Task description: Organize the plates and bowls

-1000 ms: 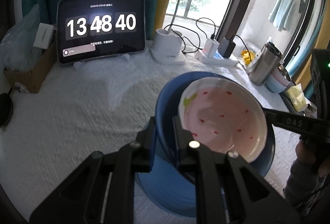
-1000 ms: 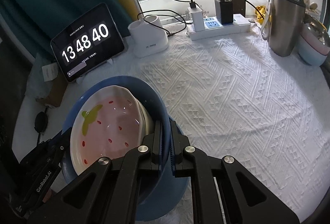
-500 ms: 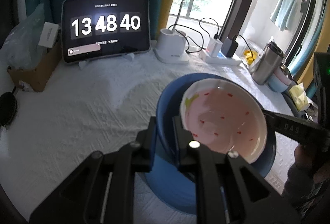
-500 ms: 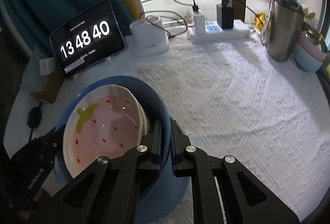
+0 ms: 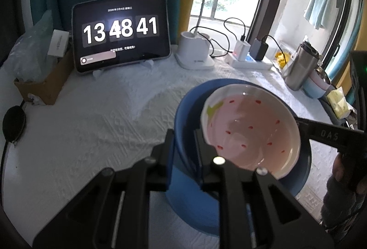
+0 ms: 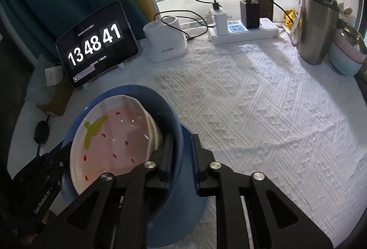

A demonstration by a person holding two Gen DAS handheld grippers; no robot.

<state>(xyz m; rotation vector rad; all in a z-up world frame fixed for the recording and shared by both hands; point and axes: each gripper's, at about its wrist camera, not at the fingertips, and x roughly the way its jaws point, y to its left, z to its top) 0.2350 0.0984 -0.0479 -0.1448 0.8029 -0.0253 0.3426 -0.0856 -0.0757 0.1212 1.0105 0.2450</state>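
Observation:
A deep blue bowl (image 5: 190, 191) stands on the white cloth, and a pink strawberry-pattern bowl (image 5: 250, 132) lies tilted inside it. My left gripper (image 5: 183, 134) straddles the blue bowl's near-left rim. Its jaws are starting to open but still sit tight against the wall. In the right wrist view my right gripper (image 6: 182, 141) straddles the opposite rim of the blue bowl (image 6: 174, 214). Its jaws are opening, and a gap shows beside the wall. The strawberry bowl (image 6: 114, 141) leans against the inner finger there.
At the back stand a tablet clock (image 5: 121, 33), a white lamp base (image 5: 195, 52) and a power strip (image 6: 243, 31) with trailing cables. A steel tumbler (image 6: 318, 26) and pastel bowls (image 6: 346, 58) sit far right. A cardboard box (image 5: 45, 84) and a black round object (image 5: 13, 125) are at the left.
Both pairs of jaws have widened around the blue bowl's rim, the right pair more clearly. The bowls and both hands have stayed where they were.

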